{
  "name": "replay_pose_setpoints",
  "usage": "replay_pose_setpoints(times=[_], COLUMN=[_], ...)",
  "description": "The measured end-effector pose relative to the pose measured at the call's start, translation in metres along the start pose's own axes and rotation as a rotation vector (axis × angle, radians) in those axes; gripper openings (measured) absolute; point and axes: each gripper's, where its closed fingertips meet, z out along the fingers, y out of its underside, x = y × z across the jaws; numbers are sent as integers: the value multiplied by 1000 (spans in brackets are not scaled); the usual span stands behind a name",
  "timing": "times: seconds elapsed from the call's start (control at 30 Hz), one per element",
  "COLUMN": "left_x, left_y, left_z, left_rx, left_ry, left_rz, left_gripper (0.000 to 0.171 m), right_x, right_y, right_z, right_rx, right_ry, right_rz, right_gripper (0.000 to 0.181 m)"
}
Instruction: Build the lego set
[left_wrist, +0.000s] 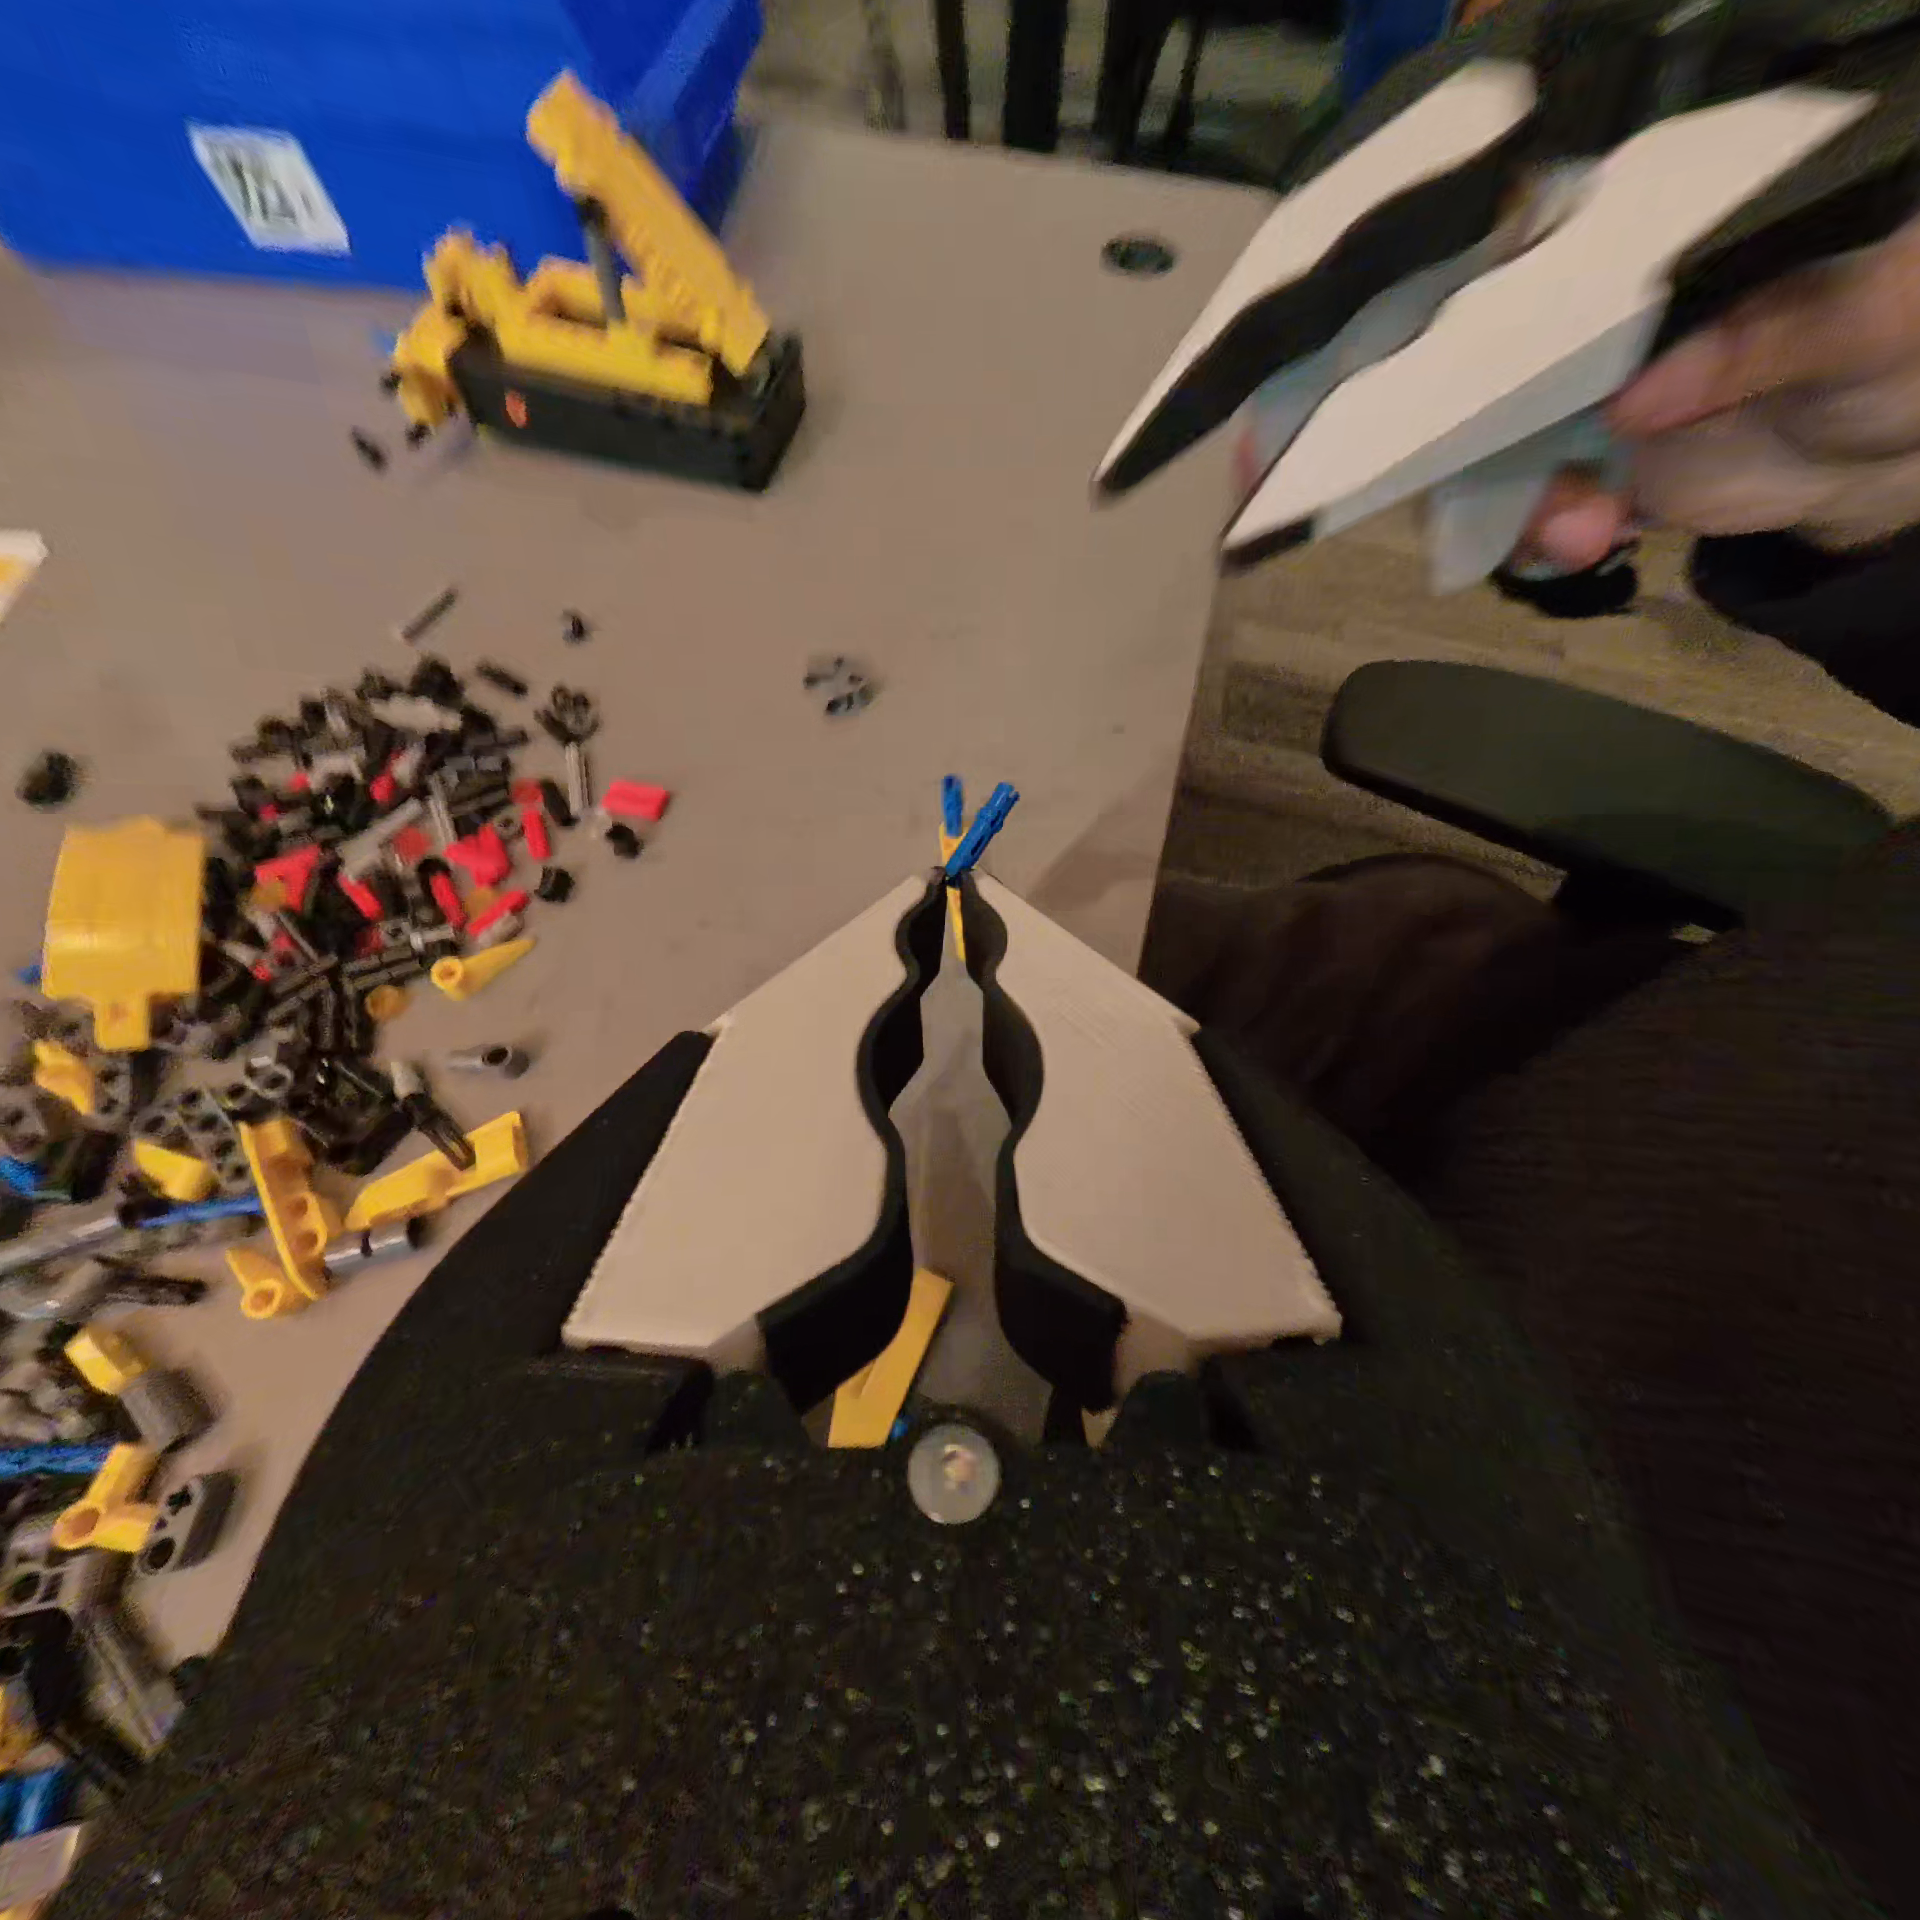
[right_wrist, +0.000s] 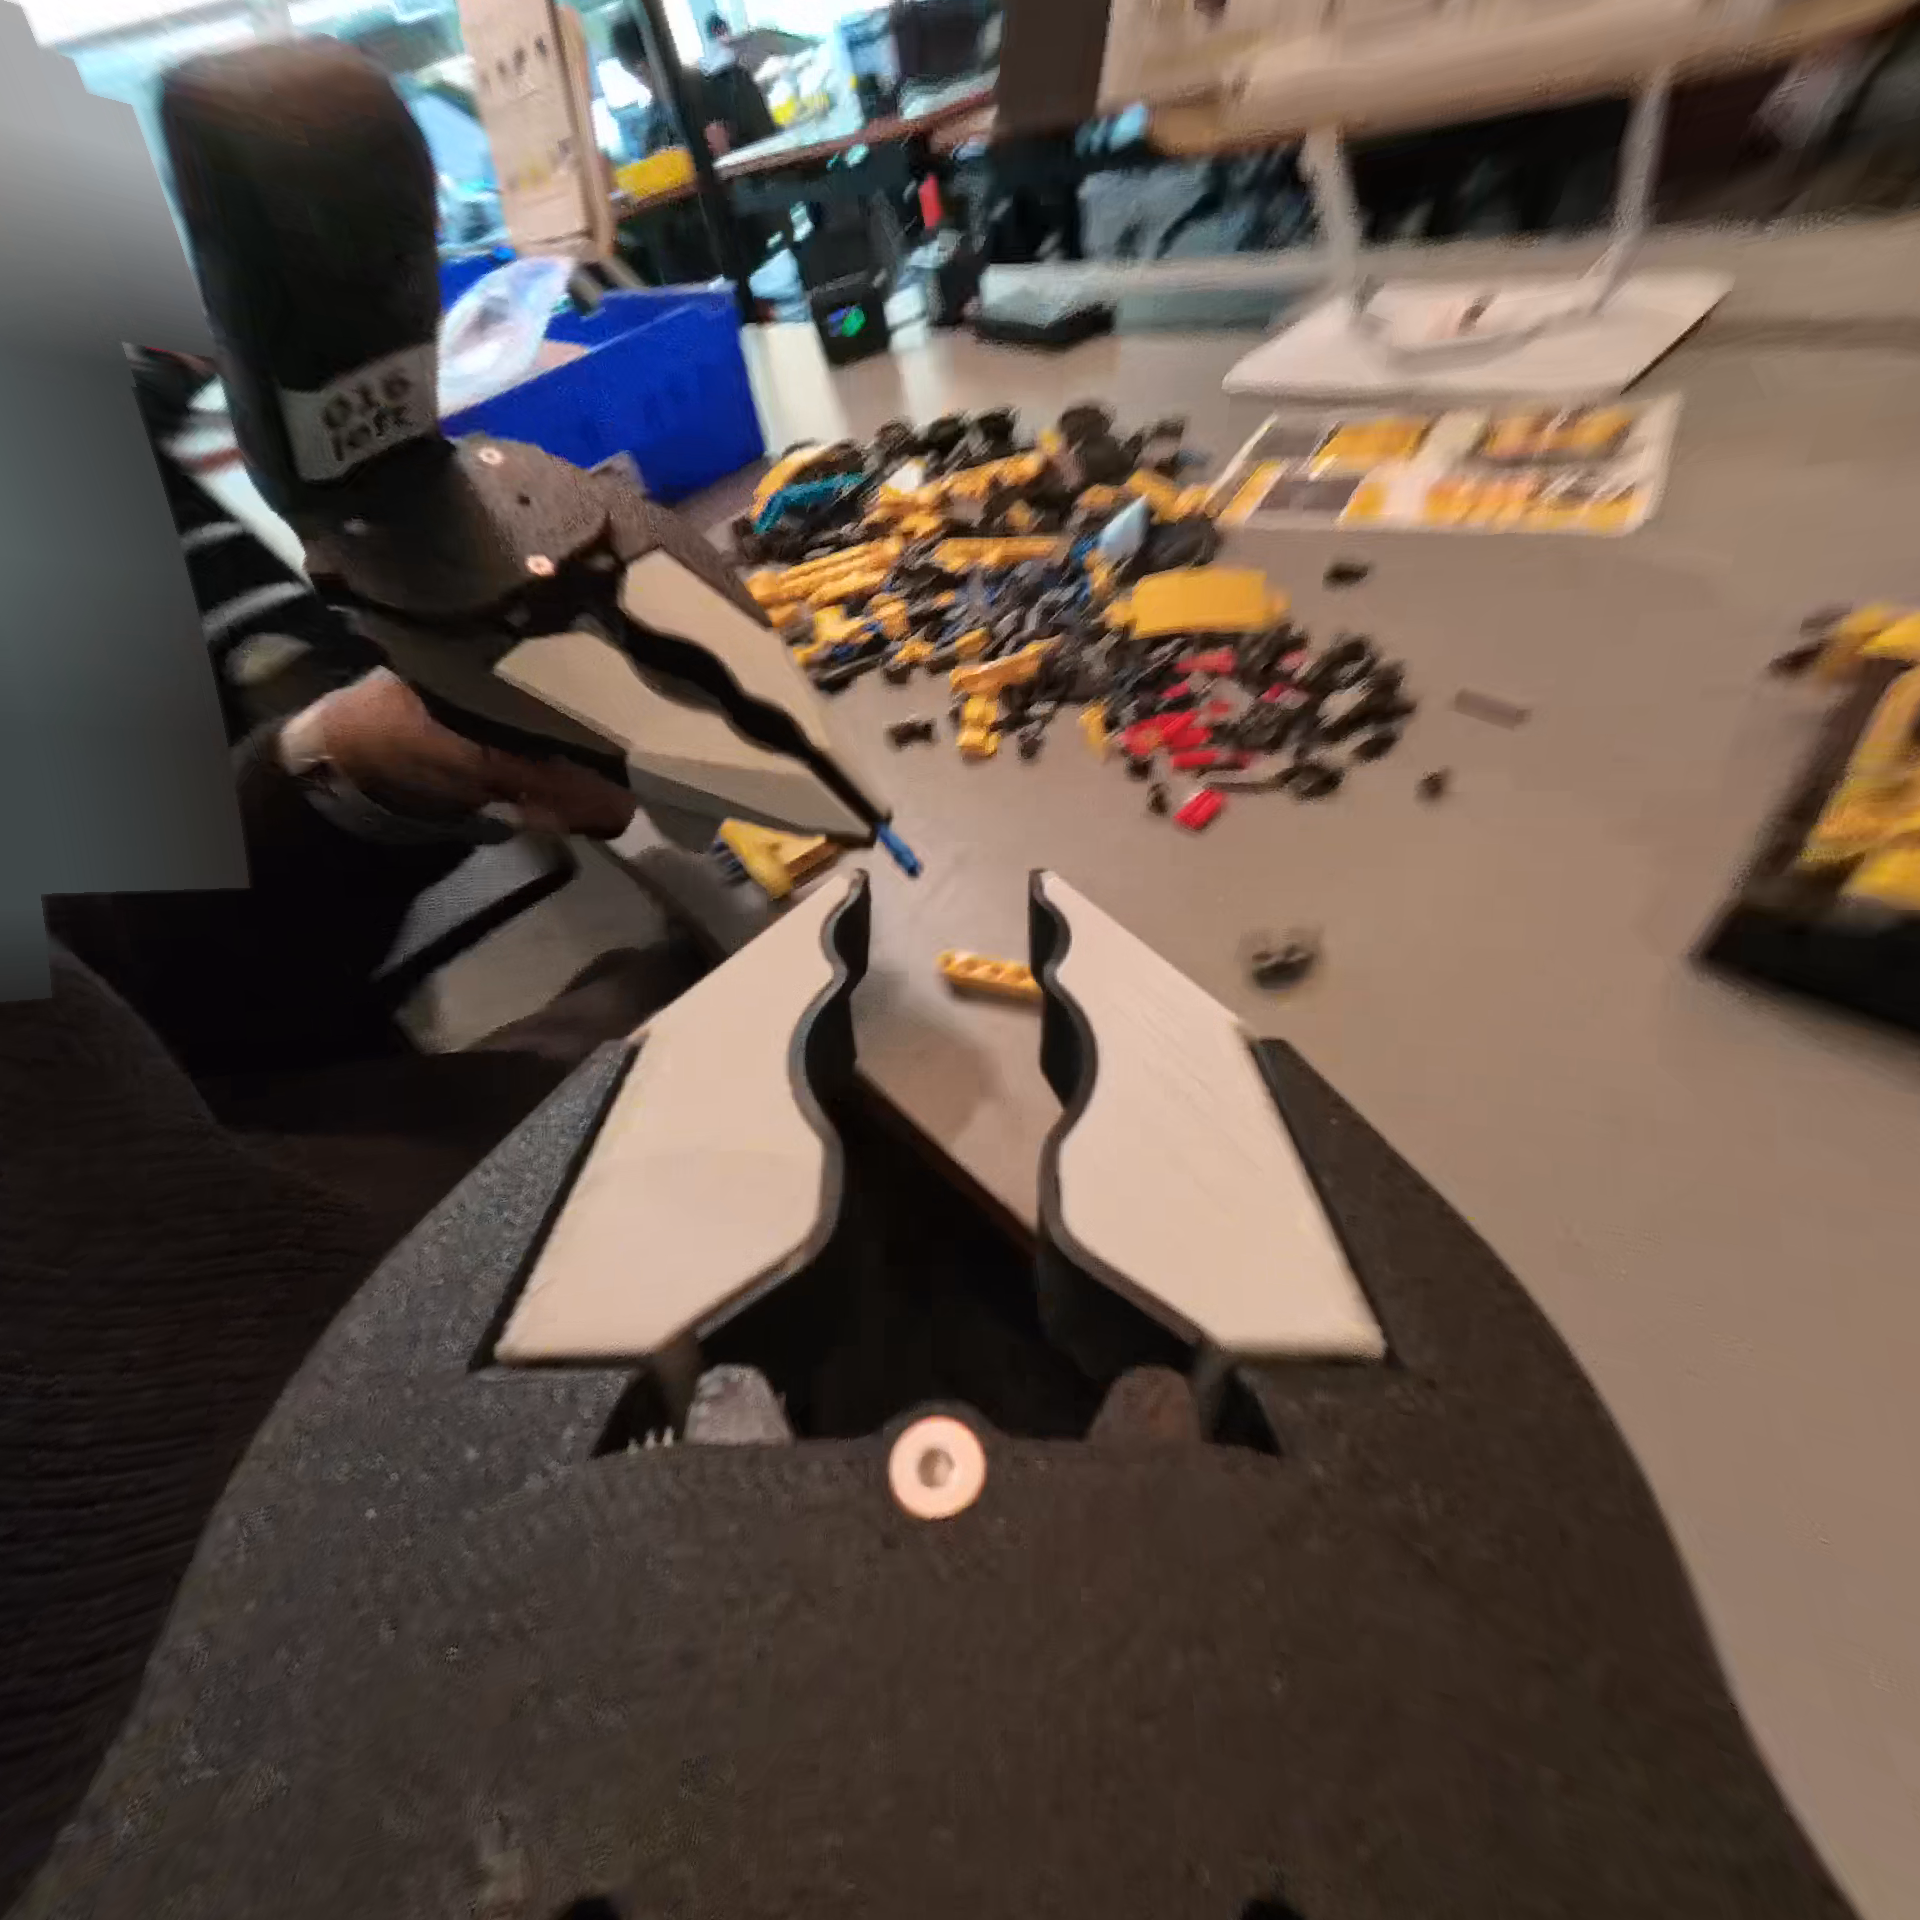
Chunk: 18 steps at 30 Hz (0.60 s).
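Note:
My left gripper (left_wrist: 951, 881) is shut on a thin yellow brick piece with blue pins (left_wrist: 977, 826) sticking out past its tips. It is held over the near right edge of the grey table (left_wrist: 935, 540). The same gripper (right_wrist: 868, 826) shows in the right wrist view with a blue pin (right_wrist: 900, 850) at its tip. My right gripper (right_wrist: 948, 883) is open and empty, low over the table's near edge, just right of the left one. It also shows blurred at the upper right of the left wrist view (left_wrist: 1174, 509). A small yellow beam (right_wrist: 987, 971) lies on the table between its fingers.
A heap of black, red and yellow brick parts (left_wrist: 343, 883) covers the table's left. A part-built yellow and black model (left_wrist: 613, 343) stands before a blue bin (left_wrist: 312, 125). A booklet (right_wrist: 1444, 468) lies farther back. A black chair armrest (left_wrist: 1558, 790) is beside the table edge. Across from one pair of fingers to the other is roughly 7 cm.

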Motion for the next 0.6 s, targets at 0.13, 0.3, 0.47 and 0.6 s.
replay_pose_setpoints(times=[0.13, 0.3, 0.47, 0.6], left_x=[11, 22, -2, -2], left_y=[-19, -30, -11, -9], left_z=[-18, -25, -23, -30], left_rx=[157, 268, 208, 255], left_ry=[-25, 5, -82, -48], left_rz=[69, 48, -19, -76], left_gripper=[0, 0, 0, 0], right_x=[-36, -37, 2, 32], right_y=[12, -1, 3, -3], right_z=[17, 27, 15, -34], right_rx=[-46, 61, 50, 56], right_ry=[-297, -350, -141, -54], right_rz=[273, 368, 285, 243], right_gripper=[30, 30, 30, 25])
